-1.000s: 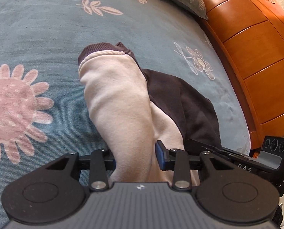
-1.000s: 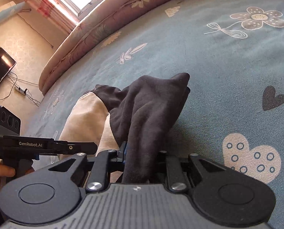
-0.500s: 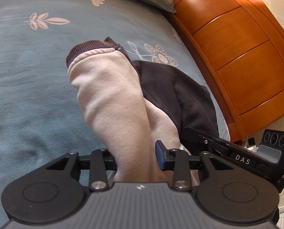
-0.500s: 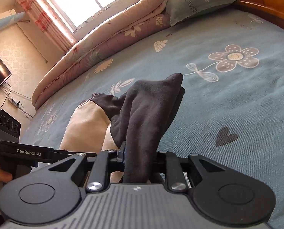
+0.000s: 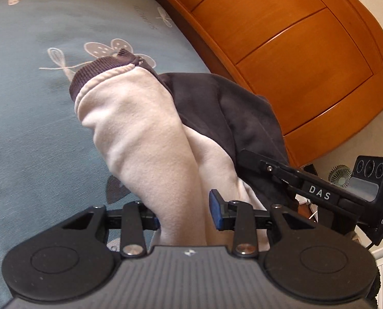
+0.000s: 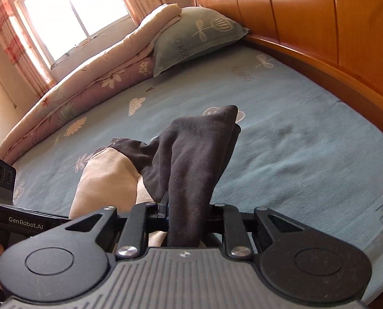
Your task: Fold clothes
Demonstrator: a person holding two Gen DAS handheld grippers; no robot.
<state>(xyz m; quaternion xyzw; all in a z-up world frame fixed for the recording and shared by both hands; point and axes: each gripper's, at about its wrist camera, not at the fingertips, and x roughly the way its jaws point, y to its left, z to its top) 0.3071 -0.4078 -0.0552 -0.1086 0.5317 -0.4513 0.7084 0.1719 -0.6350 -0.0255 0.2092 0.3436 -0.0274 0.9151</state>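
A cream and dark brown garment [image 5: 140, 128] hangs off the blue bed sheet, held between both grippers. My left gripper [image 5: 185, 212] is shut on its cream part, whose ribbed brown cuff [image 5: 98, 70] points away from me. In the right wrist view my right gripper [image 6: 187, 213] is shut on the dark brown part [image 6: 196, 154], which stands up in a bunched fold; the cream part [image 6: 106, 177] shows to its left. The right gripper's body [image 5: 320, 193] appears at the right of the left wrist view, and the left gripper's body [image 6: 8, 219] at the left of the right wrist view.
The blue patterned bed sheet [image 6: 294, 128] lies below the garment. An orange wooden headboard [image 5: 281, 51] borders the bed. A blue-green pillow [image 6: 199, 38] and a rolled floral quilt [image 6: 88, 87] lie at the far side, under a bright window [image 6: 73, 13].
Both grippers have swung with the garment toward the wooden headboard and risen a little. The pink flower print has left the left wrist view; pillow and window have come into the right wrist view.
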